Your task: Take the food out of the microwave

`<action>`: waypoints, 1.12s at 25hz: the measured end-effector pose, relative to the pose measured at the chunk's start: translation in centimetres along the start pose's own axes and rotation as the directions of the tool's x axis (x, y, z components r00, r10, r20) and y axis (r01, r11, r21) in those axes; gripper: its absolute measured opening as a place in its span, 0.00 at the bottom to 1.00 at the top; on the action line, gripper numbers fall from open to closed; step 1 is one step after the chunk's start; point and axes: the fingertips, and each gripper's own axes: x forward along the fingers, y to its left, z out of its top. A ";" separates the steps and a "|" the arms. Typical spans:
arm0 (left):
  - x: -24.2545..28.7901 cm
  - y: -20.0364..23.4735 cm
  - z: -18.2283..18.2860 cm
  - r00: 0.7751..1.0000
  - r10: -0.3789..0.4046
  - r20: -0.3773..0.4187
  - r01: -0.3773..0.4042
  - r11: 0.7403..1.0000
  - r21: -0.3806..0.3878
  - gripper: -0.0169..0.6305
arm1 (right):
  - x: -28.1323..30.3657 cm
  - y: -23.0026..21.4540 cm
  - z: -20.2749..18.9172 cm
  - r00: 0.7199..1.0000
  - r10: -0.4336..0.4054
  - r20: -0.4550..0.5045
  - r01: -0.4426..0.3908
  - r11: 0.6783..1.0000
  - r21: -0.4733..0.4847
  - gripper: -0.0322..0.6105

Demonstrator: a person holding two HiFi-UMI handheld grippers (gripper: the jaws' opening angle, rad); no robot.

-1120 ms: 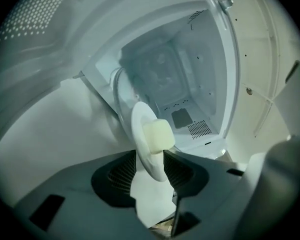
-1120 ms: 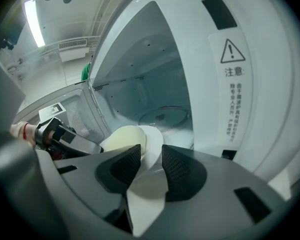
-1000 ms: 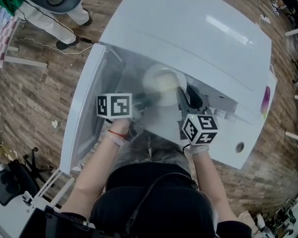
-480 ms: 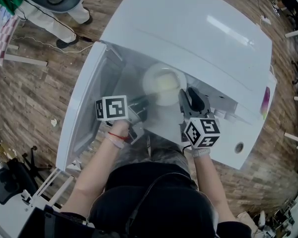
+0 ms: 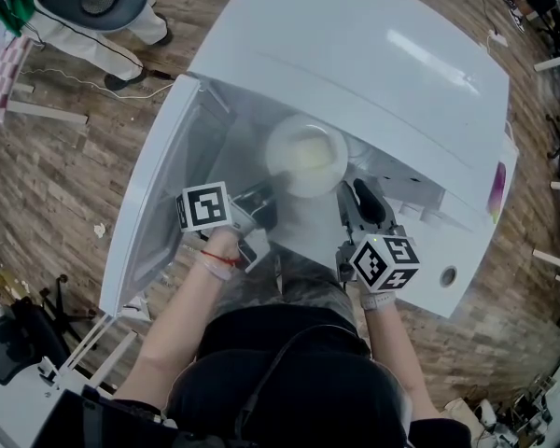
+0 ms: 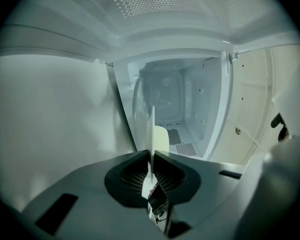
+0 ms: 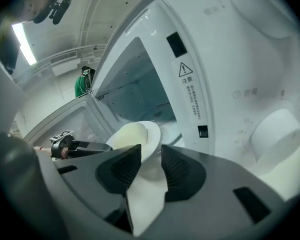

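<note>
Just closed down on thin rim of plate (image 6: 151, 126) with jaws of left gripper (image 6: 150, 156), rim edge-on between pads. Spread apart at right gripper (image 7: 151, 151), plate rim in gap, contact with pads unclear. Pale food (image 5: 310, 155) on plate, at mouth of white microwave (image 5: 373, 54), door (image 5: 154, 213) swung open to left. Around it, wood-plank floor (image 5: 47, 185) with loose cable (image 5: 75, 84). Hidden beneath microwave: whatever carries it. Deep in cavity (image 6: 167, 99), dim and hazy.
</note>
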 end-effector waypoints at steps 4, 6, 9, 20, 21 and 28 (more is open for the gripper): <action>0.1 0.0 -0.1 1.000 -0.018 0.017 0.019 1.000 -0.021 0.08 | 0.3 0.2 -0.7 1.000 0.026 -0.008 -0.025 0.991 0.133 0.26; -0.1 0.3 -0.3 0.999 -0.017 0.030 0.018 0.999 -0.041 0.08 | 0.6 0.3 -1.1 0.999 0.047 -0.008 -0.044 0.974 0.222 0.26; -0.2 0.1 -0.7 0.997 -0.053 0.048 0.056 0.996 -0.070 0.08 | 1.0 0.5 -1.5 0.997 0.080 -0.005 -0.074 0.945 0.319 0.26; -0.4 -0.5 -1.3 0.994 -0.095 0.045 0.099 0.992 -0.075 0.08 | 1.0 0.4 -1.1 0.992 0.119 0.039 -0.123 0.886 0.447 0.18; -0.4 -0.6 -1.3 0.994 -0.100 0.046 0.104 0.992 -0.075 0.08 | 1.0 0.5 -1.0 0.991 0.124 0.048 -0.132 0.883 0.451 0.18; -0.8 -0.9 -1.5 0.993 -0.110 0.050 0.114 0.991 -0.074 0.08 | 0.4 0.9 -0.9 0.987 0.143 0.076 -0.161 0.876 0.455 0.16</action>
